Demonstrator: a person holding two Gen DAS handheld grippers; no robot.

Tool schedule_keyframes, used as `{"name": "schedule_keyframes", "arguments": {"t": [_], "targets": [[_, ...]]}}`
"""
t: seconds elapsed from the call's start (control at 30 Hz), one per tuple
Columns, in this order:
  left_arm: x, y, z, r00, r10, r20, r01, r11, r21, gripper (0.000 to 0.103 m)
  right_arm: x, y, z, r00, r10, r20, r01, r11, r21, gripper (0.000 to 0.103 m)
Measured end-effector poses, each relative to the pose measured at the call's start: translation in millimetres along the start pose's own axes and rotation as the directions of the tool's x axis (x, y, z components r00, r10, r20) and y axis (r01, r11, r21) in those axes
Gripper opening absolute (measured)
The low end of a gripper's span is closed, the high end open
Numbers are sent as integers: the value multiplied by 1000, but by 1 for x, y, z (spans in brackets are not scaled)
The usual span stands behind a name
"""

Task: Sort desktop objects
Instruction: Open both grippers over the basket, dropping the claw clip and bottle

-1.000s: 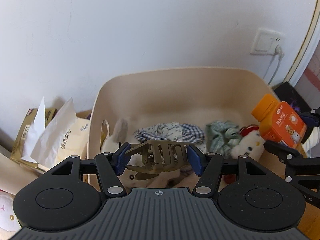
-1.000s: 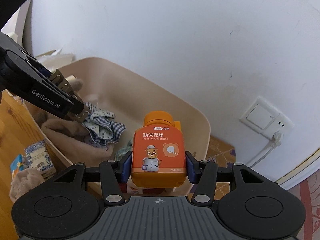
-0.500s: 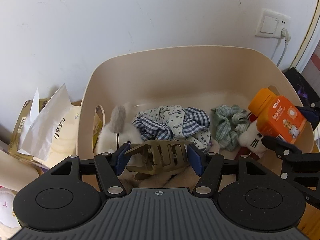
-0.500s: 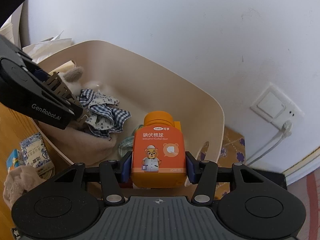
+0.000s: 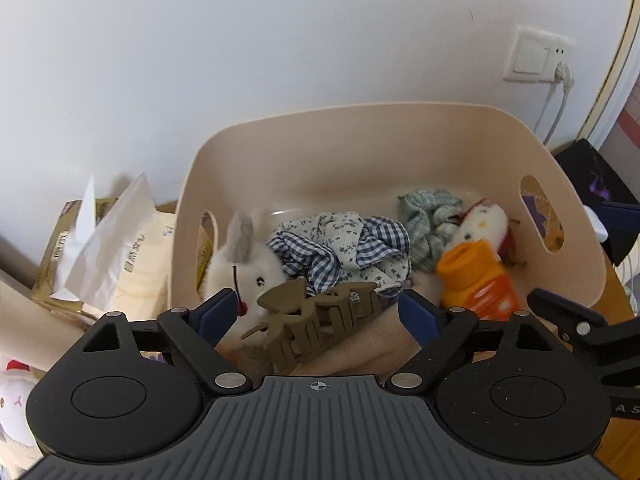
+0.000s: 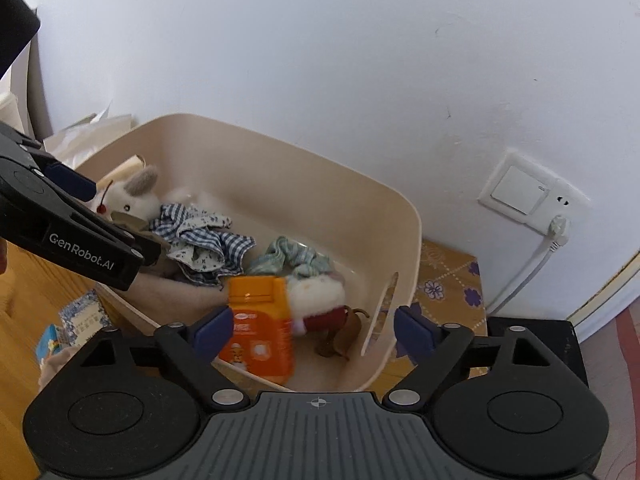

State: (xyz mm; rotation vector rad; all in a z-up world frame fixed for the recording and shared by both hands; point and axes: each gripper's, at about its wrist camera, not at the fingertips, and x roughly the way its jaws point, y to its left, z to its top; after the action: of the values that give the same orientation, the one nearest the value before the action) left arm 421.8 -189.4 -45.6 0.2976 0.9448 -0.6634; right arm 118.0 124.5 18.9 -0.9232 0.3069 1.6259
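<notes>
Left wrist view: our left gripper (image 5: pixel 316 312) jaws are opening – the olive hair clip (image 5: pixel 316 326) sits tilted btw. them, pads apart from it, over the beige bin (image 5: pixel 384 136).

Right wrist view: our right gripper (image 6: pixel 314 330) jaws are opening too – the orange bottle (image 6: pixel 260 326), blurred, is free of the pads, inside the bin.

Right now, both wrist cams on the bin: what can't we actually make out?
- Orange bottle, right wrist view: motion-blurred, label unreadable; whether it has landed is unclear.
- Hair claw, left wrist view: between the opening left gripper pads, untouched; resting or falling, cannot tell.
- Bin floor: covered by scrunchies and plush toys.
- Left wrist view: plush at the lower left edge cut off.
</notes>
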Motion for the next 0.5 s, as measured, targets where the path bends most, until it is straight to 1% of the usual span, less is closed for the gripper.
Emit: {"name": "schedule_keyframes", "arguments": {"t": [0.13, 0.23, 0.4, 0.5], "targets": [[-12, 1, -1, 1000, -10, 4, 11, 1000, -18, 90, -13, -1, -1, 1000, 3, 15, -3, 1000, 1, 94], [-19, 3, -4, 1000, -26, 7, 26, 999, -42, 90, -22, 1, -5, 1000, -11, 26, 12, 1000, -19, 100], [-35, 0, -10, 1000, -19, 13, 19, 1000, -24, 90, -39, -1, -14, 999, -8, 31, 8, 1000, -1, 101], [-46, 1, -12, 999, -20, 31, 20, 999, -24, 90, -50, -3, -21, 999, -7, 39, 8, 1000, -13, 103]]}}
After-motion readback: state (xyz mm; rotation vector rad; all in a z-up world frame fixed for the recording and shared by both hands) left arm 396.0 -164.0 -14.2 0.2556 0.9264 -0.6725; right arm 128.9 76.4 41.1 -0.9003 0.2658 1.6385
